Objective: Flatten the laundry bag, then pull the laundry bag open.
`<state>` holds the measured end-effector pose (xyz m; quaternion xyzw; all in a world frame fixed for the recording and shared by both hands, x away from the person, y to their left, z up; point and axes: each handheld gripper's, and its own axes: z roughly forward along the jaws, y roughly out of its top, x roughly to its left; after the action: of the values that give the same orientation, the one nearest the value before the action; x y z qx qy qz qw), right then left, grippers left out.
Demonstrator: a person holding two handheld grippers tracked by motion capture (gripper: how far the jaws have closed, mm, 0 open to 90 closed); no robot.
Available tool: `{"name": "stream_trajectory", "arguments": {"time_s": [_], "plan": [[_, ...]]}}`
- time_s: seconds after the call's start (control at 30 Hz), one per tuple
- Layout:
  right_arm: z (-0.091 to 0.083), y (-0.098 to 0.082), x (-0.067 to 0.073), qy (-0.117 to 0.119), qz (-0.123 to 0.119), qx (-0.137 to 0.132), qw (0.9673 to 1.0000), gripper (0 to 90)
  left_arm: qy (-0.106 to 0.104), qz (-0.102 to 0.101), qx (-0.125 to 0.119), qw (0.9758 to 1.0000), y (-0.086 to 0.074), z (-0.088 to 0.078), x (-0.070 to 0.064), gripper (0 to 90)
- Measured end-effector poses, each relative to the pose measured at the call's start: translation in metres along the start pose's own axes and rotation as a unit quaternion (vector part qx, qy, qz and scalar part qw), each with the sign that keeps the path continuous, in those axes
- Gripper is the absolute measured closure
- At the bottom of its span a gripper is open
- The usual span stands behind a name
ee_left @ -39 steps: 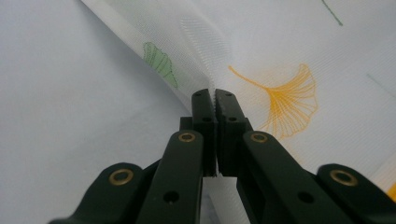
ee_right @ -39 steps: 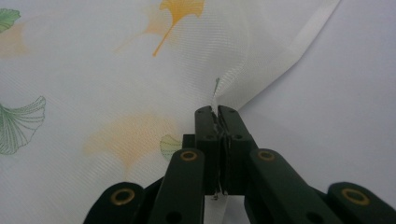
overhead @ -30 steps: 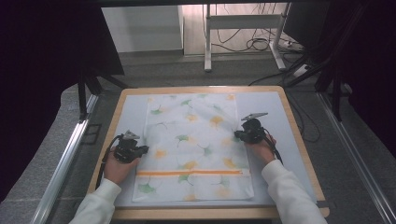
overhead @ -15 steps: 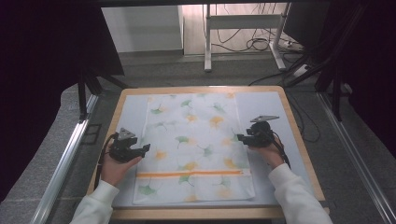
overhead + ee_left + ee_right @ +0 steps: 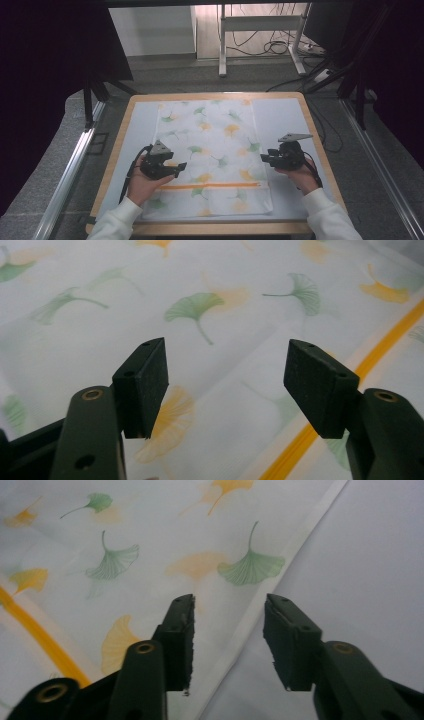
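Note:
A white cloth (image 5: 215, 145) printed with green and orange ginkgo leaves lies flat on the table, with an orange stripe (image 5: 220, 185) near its front edge. My left gripper (image 5: 181, 166) hovers over the cloth's left part. Its jaws (image 5: 225, 347) have just been opening and stand wide, with nothing between them, above the cloth (image 5: 100, 335). My right gripper (image 5: 264, 157) is at the cloth's right edge. Its jaws (image 5: 229, 600) stand apart after just closing a little, with nothing between them. The cloth's edge (image 5: 280, 575) runs below the gap.
The cloth rests on a grey mat (image 5: 285, 120) on a wooden-rimmed table (image 5: 215, 229). Metal rails (image 5: 70, 175) run along both sides. A metal stand (image 5: 260, 22) and cables (image 5: 280, 47) are on the floor behind the table.
Both grippers, shut at the cloth's edges a second ago, have opened and lifted off. The left one moved right over the cloth. The right one drew back towards the person and rightwards.

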<state>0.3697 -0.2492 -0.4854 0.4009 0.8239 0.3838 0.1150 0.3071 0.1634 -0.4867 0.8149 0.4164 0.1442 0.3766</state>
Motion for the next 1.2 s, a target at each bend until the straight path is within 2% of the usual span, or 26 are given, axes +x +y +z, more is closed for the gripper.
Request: {"name": "stream_trajectory", "arguments": {"time_s": [0.2,0.3,0.47,0.57,0.77,0.93,1.2], "plan": [[-0.009,-0.01,0.002,0.01,0.003,-0.002,0.9999,72.7,-0.013,0.007,0.01,0.9998,0.007,0.012,-0.015,34.5],[-0.012,-0.013,0.003,0.013,0.003,-0.004,0.9999,76.2,-0.017,0.012,0.012,0.9997,0.009,0.014,-0.019,34.5],[-0.019,-0.019,0.004,0.023,-0.003,-0.007,0.9997,87.5,-0.025,0.021,0.009,0.9994,0.011,0.014,-0.03,35.4],[-0.021,-0.019,0.005,0.028,-0.003,-0.007,0.9996,89.1,-0.03,0.023,0.007,0.9993,0.012,0.014,-0.035,36.1],[-0.029,-0.025,0.012,0.029,-0.004,-0.007,0.9995,89.2,-0.05,0.047,0.008,0.9976,0.019,0.018,-0.058,36.0],[-0.038,-0.038,0.018,0.023,-0.001,-0.006,0.9997,89.3,-0.06,0.05,0.012,0.9969,0.024,0.025,-0.065,36.6],[-0.048,-0.056,0.028,0.028,0.0,0.004,0.9996,89.3,-0.067,0.054,0.019,0.9961,0.032,0.035,-0.075,37.2]]}}
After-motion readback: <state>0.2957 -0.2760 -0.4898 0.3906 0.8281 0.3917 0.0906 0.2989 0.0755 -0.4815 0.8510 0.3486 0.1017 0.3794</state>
